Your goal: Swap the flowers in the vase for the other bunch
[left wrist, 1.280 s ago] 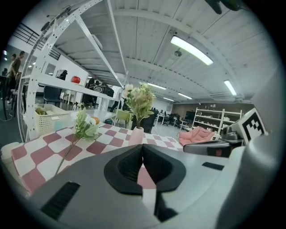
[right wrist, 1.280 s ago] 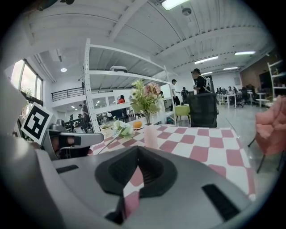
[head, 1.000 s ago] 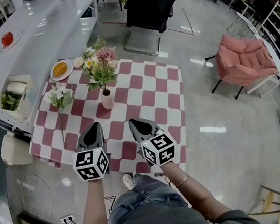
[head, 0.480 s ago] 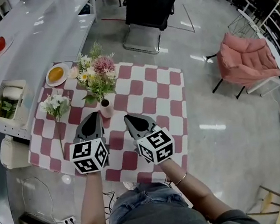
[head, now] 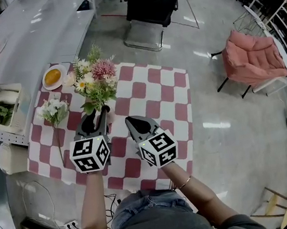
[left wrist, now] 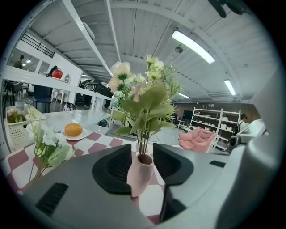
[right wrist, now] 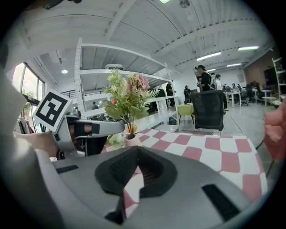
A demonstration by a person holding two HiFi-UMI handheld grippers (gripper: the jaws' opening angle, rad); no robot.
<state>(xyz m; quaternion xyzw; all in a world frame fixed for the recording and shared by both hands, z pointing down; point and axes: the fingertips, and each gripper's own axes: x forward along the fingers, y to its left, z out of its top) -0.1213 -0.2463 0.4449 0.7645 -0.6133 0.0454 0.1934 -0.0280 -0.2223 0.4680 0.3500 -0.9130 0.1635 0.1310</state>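
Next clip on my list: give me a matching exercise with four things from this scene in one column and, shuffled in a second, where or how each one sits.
Things
1. pale pink ceramic vase holding the mixed bouquet
2. bunch of white flowers on long green stems
3. round orange fruit
4. pink cushioned armchair

Places
A. on a small white plate
B. on the shiny grey floor
C. lying flat on the red-and-white checked cloth
D. standing upright on the checked cloth

Pairs: 1-D, 2-C, 3-A, 4-B
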